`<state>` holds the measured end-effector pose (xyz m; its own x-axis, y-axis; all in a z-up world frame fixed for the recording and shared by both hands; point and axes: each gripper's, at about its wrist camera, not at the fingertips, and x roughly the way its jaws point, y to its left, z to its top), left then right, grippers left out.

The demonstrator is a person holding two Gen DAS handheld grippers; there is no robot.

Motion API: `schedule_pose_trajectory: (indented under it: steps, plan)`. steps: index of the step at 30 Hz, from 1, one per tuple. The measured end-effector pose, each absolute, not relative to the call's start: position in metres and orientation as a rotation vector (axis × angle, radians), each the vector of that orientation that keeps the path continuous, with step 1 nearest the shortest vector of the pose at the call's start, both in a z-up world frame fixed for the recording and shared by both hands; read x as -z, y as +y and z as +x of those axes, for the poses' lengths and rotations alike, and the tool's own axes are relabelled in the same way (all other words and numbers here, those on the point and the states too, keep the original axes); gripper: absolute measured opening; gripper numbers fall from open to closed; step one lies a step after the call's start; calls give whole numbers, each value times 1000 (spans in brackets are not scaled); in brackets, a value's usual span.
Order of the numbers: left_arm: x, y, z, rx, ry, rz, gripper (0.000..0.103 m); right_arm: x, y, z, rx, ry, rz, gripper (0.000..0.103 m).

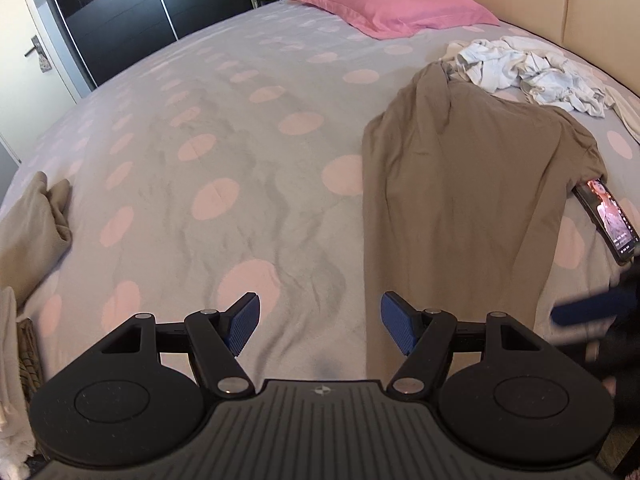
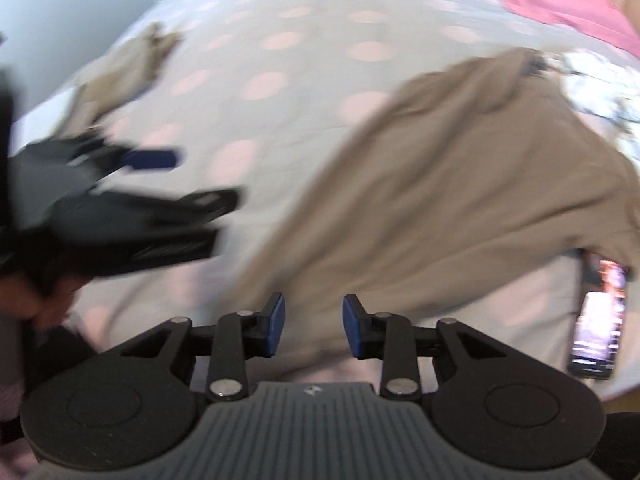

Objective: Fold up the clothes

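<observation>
A tan garment (image 1: pixel 460 184) lies spread on the polka-dot bed (image 1: pixel 224 152), right of centre; it also shows in the blurred right wrist view (image 2: pixel 460 184). My left gripper (image 1: pixel 320 326) is open and empty, hovering over the bed just left of the garment's near edge. My right gripper (image 2: pixel 314 326) is open and empty above the garment's near hem. The left gripper shows blurred at the left of the right wrist view (image 2: pixel 152 160). A second tan piece (image 1: pixel 32 224) lies at the bed's left edge.
A pile of crumpled white clothes (image 1: pixel 532 72) lies beyond the garment by the headboard. A pink pillow (image 1: pixel 392 4) lies at the head. A lit phone (image 1: pixel 608 220) lies partly under the garment's right side. Black wardrobes (image 1: pixel 132 20) stand at back left.
</observation>
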<state>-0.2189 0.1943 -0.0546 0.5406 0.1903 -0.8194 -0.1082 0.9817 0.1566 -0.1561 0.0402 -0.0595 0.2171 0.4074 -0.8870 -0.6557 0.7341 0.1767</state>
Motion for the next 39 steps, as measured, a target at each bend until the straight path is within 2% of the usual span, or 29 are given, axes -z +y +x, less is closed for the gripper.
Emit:
schedule_pose_trajectory:
  steps: [3, 5, 12, 15, 18, 19, 20, 21, 22, 23, 24, 25, 27, 34, 39]
  plan:
    - [71, 193, -216, -172, 1011, 68, 66, 78, 29, -132, -610, 1116, -278, 41]
    - [83, 192, -213, -173, 1031, 62, 66, 92, 23, -119, -517, 1114, -268, 53]
    - [118, 189, -207, -168, 1074, 29, 65, 128, 3, -79, -313, 1199, -123, 61]
    - [132, 188, -204, -165, 1095, -1, 57, 138, 6, -70, -299, 1213, -84, 62]
    - [140, 190, -204, -181, 1080, -35, 55, 145, 15, -69, -308, 1194, -104, 63]
    - [139, 190, -204, -181, 1072, -36, 51, 145, 18, -70, -313, 1178, -121, 60]
    - [138, 191, -204, -181, 1064, -38, 48, 145, 20, -71, -325, 1161, -137, 51]
    - [137, 191, -203, -182, 1057, -40, 36, 144, 22, -72, -336, 1143, -153, 44]
    - [136, 191, -203, -181, 1050, -41, 26, 143, 24, -74, -348, 1127, -163, 28]
    - [135, 190, -203, -175, 1049, -39, 23, 140, 26, -75, -362, 1114, -164, 11]
    - [133, 189, -203, -170, 1047, -37, 13, 138, 28, -76, -376, 1102, -165, 7]
    - [132, 187, -203, -167, 1046, -32, 4, 135, 29, -78, -387, 1088, -167, 6]
    - [128, 183, -204, -177, 1048, -5, 1, 129, 32, -83, -405, 1052, -180, 5]
    - [83, 195, -224, -252, 996, 25, 0, 85, 54, -132, -653, 921, -207, 4]
    - [47, 228, -248, -372, 992, 11, 0, 56, 79, -178, -818, 910, -235, 4]
